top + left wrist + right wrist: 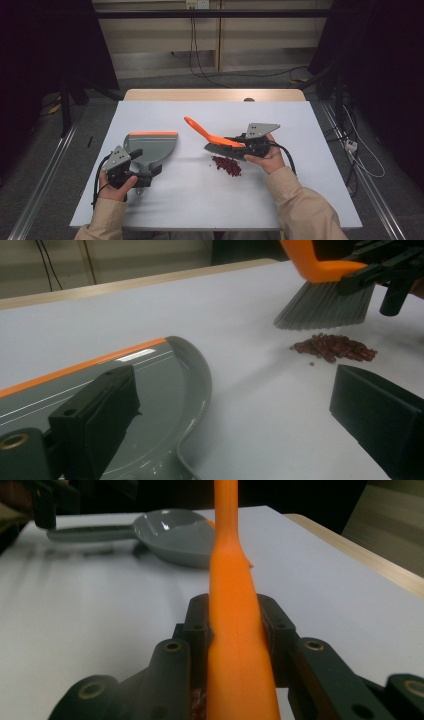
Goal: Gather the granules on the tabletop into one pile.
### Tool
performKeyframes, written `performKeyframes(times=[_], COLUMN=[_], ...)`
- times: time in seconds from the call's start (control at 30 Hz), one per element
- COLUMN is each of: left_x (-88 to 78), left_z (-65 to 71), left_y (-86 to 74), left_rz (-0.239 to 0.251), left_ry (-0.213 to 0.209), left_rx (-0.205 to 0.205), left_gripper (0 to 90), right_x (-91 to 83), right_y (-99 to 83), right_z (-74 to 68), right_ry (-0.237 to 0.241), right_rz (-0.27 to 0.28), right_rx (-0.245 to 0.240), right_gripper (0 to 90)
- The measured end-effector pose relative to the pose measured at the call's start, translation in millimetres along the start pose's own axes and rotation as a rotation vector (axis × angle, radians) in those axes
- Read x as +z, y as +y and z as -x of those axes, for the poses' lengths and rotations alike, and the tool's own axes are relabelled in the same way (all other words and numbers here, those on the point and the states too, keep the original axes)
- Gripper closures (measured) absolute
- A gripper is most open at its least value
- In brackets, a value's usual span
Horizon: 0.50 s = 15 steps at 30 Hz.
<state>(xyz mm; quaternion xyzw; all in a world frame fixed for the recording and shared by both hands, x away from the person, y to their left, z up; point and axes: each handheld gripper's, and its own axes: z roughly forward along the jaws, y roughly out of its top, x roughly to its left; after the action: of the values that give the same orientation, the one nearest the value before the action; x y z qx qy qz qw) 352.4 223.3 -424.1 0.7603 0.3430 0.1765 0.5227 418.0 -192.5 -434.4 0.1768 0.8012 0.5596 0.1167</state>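
A grey dustpan (151,147) with an orange front lip lies flat at the left of the white table; its pan also shows in the left gripper view (165,390) and in the right gripper view (175,535). My left gripper (144,162) (232,390) stands open, jaws wide on either side of the pan's neck without pressing it. My right gripper (232,142) (237,625) is shut on the orange handle of a brush (210,137) (235,645). Its grey bristles (322,307) hang just behind a small pile of red beans (227,166) (335,347).
The white table board (200,200) has free room at the front and far right. A wooden edge (215,95) runs along its back. Cables lie on the floor beyond and at the right, with dark curtains on both sides.
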Motion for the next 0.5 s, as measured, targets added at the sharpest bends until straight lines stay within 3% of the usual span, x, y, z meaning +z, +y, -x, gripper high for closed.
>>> performKeyframes(times=[0.13,0.23,0.5], left_x=[0.0,0.8,3.6], left_z=[0.2,0.9,2.1], left_y=[0.0,-0.3,-0.4], left_rz=[-0.004,-0.005,-0.011], left_ry=[-0.001,0.000,-0.003], left_rx=[0.006,-0.001,0.006], left_gripper=[5.0,5.0,5.0], right_x=[-3.5,-3.4,4.3], right_y=[-0.2,-5.9,-19.6], right_z=[-7.4,-16.7,-27.9], right_ry=[0.063,0.119,0.216], right_rz=[0.038,0.039,0.023], right_rx=[0.119,0.183,0.263], right_gripper=[71.3,71.3,71.3])
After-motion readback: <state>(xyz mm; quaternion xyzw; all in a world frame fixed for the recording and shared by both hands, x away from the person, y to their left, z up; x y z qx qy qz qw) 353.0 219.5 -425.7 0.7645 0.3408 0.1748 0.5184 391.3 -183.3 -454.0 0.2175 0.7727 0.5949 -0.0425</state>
